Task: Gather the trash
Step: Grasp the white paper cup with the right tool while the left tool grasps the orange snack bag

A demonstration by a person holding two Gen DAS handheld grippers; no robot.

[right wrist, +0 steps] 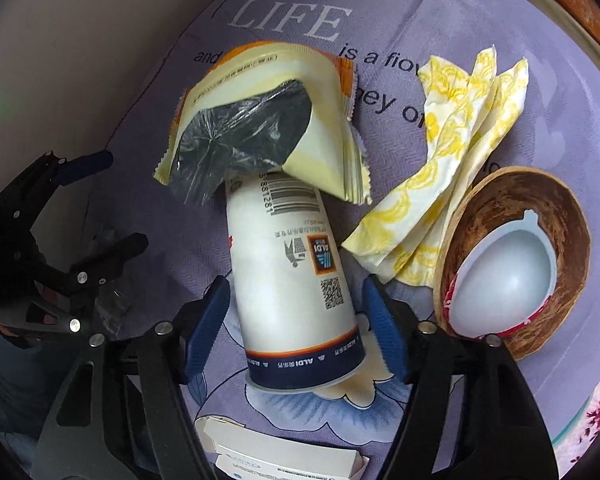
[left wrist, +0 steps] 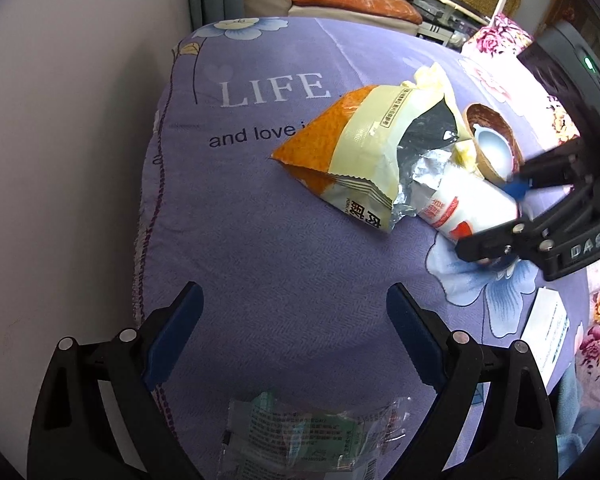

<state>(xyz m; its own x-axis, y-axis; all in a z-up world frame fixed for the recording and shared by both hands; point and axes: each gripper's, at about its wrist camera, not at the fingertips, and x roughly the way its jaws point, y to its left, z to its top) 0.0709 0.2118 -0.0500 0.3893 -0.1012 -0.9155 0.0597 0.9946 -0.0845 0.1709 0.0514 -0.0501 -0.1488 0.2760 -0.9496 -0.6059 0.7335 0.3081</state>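
A white paper cup (right wrist: pixel 292 280) with a dark blue band lies on its side on the purple bedspread (right wrist: pixel 400 8). Its far end is tucked under an opened orange-and-cream snack bag (right wrist: pixel 260 120). My right gripper (right wrist: pixel 296 312) straddles the cup near its rim; a narrow gap shows beside the right pad, so it is open. In the left wrist view the same cup (left wrist: pixel 464 204), bag (left wrist: pixel 352 152) and right gripper (left wrist: pixel 490 220) appear at the right. My left gripper (left wrist: pixel 294 336) hangs open over bare cloth, with a clear printed wrapper (left wrist: pixel 312 436) just beneath it.
A yellow-patterned napkin (right wrist: pixel 452 184) and a brown coconut-style cup (right wrist: pixel 512 264) with a pale plastic insert lie right of the paper cup. A white carton (right wrist: pixel 284 456) sits at the near edge. A wall (left wrist: pixel 60 160) borders the bed's left; cushions (left wrist: pixel 352 0) lie beyond.
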